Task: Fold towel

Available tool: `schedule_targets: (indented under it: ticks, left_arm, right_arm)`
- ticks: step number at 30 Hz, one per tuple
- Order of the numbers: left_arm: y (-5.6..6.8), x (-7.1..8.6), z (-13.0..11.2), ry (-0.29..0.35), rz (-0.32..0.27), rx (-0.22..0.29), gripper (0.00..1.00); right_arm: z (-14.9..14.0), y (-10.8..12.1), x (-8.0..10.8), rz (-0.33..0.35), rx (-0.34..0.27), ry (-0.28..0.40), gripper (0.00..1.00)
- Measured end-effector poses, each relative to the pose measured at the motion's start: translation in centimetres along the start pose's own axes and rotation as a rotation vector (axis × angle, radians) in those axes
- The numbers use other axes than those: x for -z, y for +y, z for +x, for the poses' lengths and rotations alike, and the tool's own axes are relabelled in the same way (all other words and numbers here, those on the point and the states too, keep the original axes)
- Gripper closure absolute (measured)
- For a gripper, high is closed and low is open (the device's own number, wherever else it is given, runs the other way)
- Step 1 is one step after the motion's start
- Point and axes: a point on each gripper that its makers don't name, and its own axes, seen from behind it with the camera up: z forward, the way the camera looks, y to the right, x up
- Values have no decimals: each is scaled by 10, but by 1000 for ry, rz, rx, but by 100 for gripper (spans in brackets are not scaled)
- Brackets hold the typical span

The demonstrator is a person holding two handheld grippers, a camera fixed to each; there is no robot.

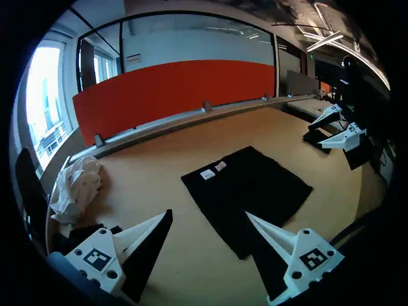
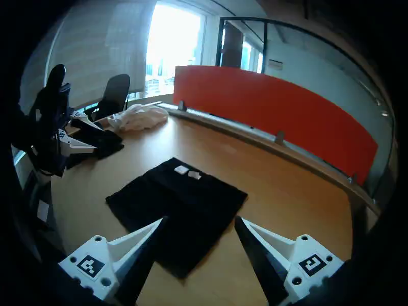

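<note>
Your left gripper (image 1: 208,212) was spread wide, gripping nothing, and hung above the table (image 1: 153,168). The towel (image 1: 250,188) lay flat ahead of it, black, just right of centre. In the left gripper view its long axis looked to run from 11 o'clock to 5 o'clock, the near corner pointing down at 6 o'clock between your fingers. Two white tags (image 1: 213,170) sat by the far edge, towards 10 o'clock. Out at 3 o'clock was your right gripper (image 1: 341,132), well apart from the towel. A white cloth (image 1: 76,188) lay bunched at 9 o'clock, and the red screen (image 1: 178,92) ran along the table's far side.

Your right gripper (image 2: 200,219) was wide open too, with nothing held. In the right gripper view the towel (image 2: 178,214) sat dead centre, one corner at 12 o'clock and one at 6 o'clock; from here you couldn't tell which side was longer. The tags lay by the 12 o'clock corner. Your left gripper (image 2: 71,143) showed at 9 o'clock, clear of the towel, with the white cloth at 11 o'clock.
</note>
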Motion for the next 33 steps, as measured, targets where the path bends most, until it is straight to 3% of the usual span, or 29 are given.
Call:
schedule_targets:
  ticks: [16,33]
  left_arm:
    - [30,-37,-56,-110,-111,-79,6]
    - [56,-59,-103,-207,-204,-124,6]
  right_arm:
    - [-67,-24,-35,80,38,-123,0]
    - [-121,-34,-45,133,65,-229,0]
